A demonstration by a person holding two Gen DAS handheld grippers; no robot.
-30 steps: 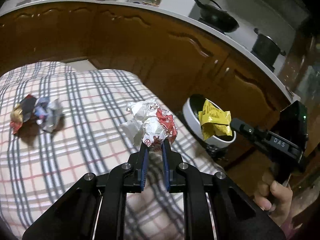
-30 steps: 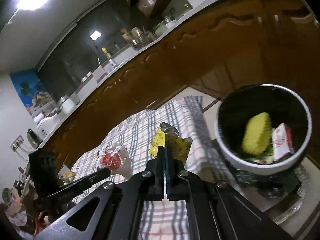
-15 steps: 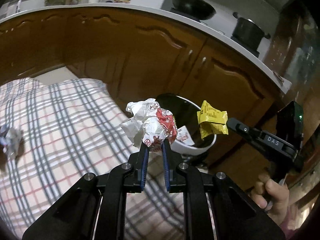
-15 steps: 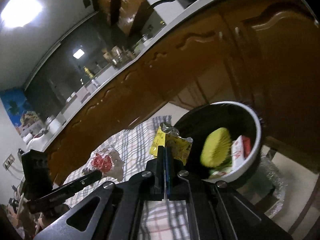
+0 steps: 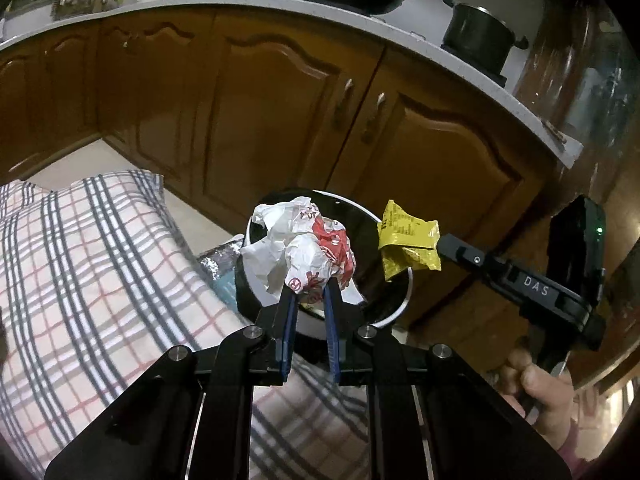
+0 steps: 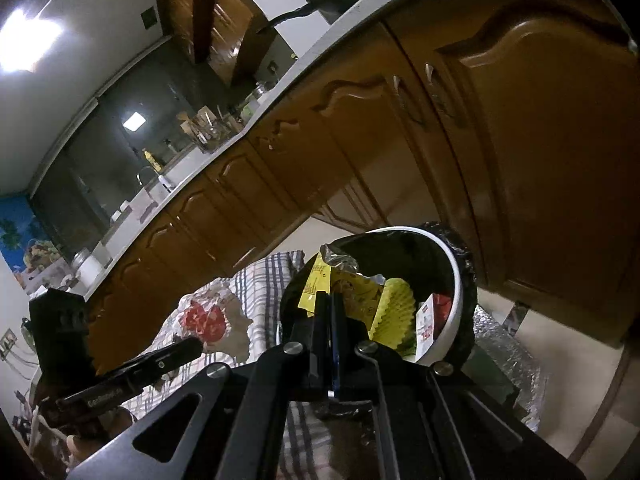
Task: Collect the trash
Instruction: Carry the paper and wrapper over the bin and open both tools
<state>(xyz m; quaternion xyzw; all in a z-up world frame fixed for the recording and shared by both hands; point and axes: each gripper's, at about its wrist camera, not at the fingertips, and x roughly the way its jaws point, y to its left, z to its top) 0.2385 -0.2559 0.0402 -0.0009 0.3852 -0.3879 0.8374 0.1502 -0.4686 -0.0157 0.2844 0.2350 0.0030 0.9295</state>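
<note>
Setting: kitchen, brown cabinets (image 5: 280, 120); plaid-covered table (image 5: 100, 280) at near left.
Left hand-held gripper (image 5: 308, 300): clamped on crumpled white-red wrapper (image 5: 304, 252), directly above bin.
Right hand-held gripper (image 6: 330, 304): pinched shut on yellow packet (image 6: 340, 284), over the bin's near rim.
Bin (image 6: 448, 248): white-rimmed, black-lined, just below both; holds yellow cupcake liner (image 6: 394, 304), red-white carton (image 6: 428, 320).
Judgement: release drops both in.

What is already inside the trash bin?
Inside the trash bin: a yellow pleated wrapper and a white-and-red carton. The held yellow packet and right gripper cover the rest.
</note>
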